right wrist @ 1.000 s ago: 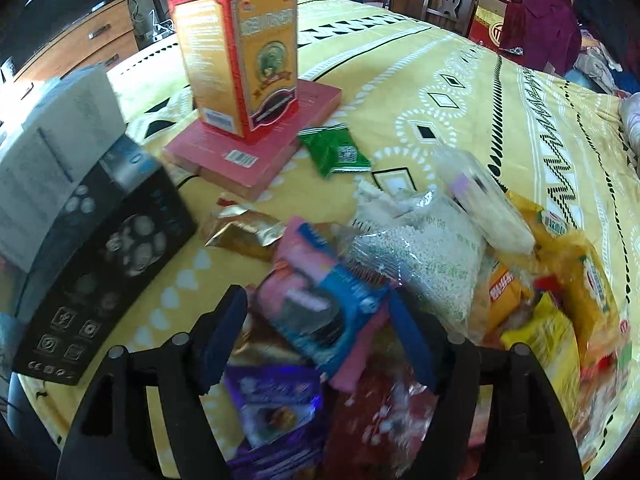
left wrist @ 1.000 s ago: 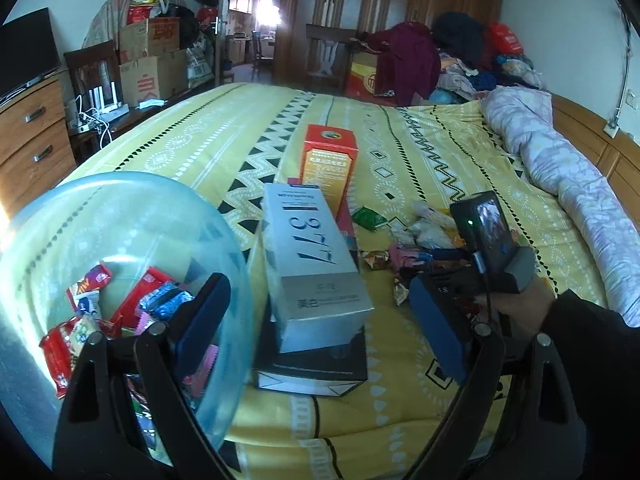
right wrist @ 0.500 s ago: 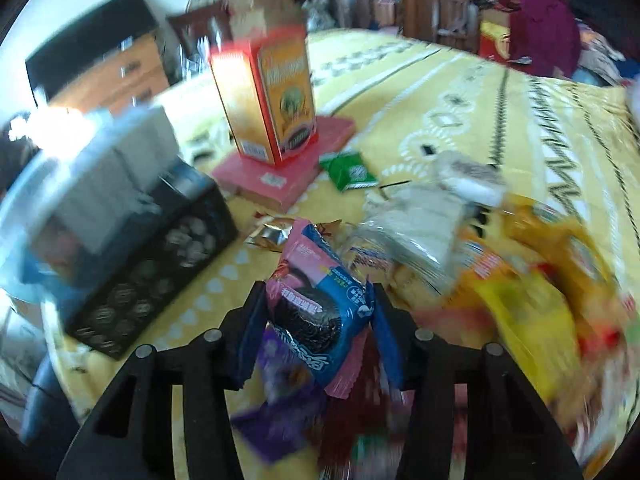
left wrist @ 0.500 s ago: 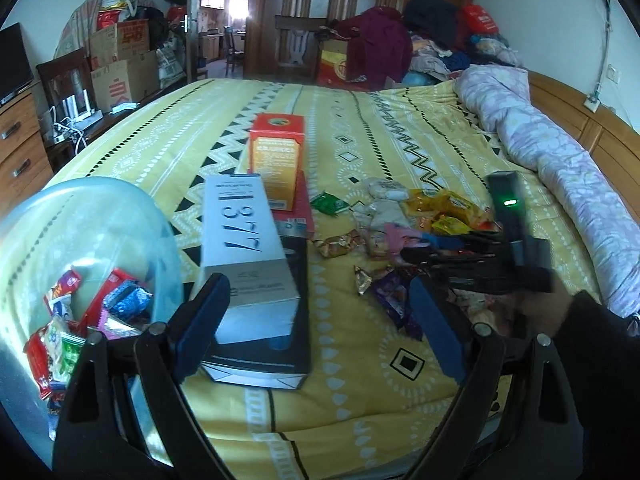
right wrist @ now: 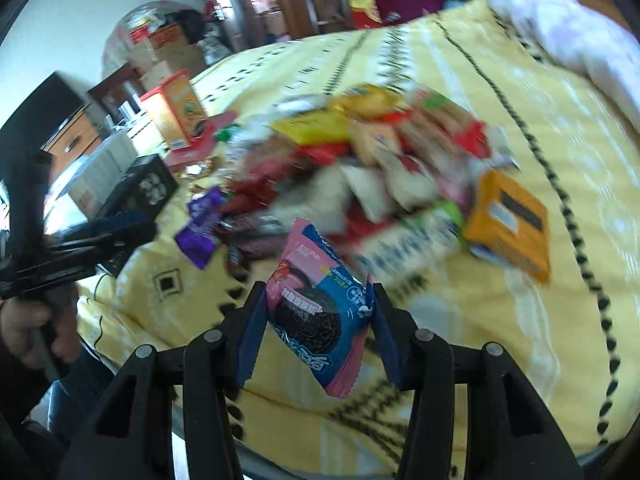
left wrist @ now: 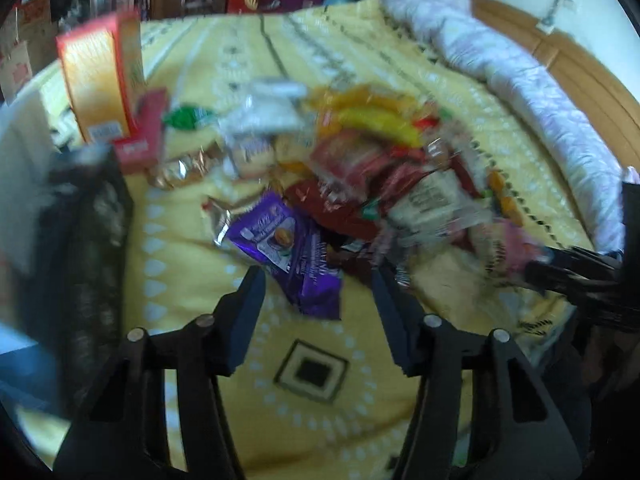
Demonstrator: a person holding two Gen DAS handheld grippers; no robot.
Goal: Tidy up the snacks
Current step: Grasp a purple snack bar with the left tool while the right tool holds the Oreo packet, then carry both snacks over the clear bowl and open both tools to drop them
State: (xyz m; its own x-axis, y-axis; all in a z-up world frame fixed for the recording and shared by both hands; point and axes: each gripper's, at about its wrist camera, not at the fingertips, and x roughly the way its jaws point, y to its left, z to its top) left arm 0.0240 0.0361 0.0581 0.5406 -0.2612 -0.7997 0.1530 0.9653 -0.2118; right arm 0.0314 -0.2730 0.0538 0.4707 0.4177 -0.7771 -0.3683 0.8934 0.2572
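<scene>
A heap of snack packets (left wrist: 380,152) lies on the yellow bedspread (left wrist: 192,312). My left gripper (left wrist: 316,300) hangs low over its near edge. Its jaws are closing, and the lower end of a purple packet (left wrist: 280,240) lies between the tips with no pad touching it. My right gripper (right wrist: 318,292) is shut on a pink-and-blue cookie packet (right wrist: 312,276), held up off the bed on the near side of the heap (right wrist: 360,152). In the right wrist view the left gripper (right wrist: 80,240) shows at the left edge, a hand under it.
An upright orange box (left wrist: 96,80) stands on a flat red box (left wrist: 148,128) at the left, beside a black box (left wrist: 92,232) with a grey one on top. An orange flat box (right wrist: 508,228) lies right of the heap. A lilac quilt (left wrist: 520,60) runs along the far right.
My left gripper swung right and down from the clear bowl to the purple packet, and its jaws narrowed. My right gripper shut on the pink-and-blue packet and carried it off the heap.
</scene>
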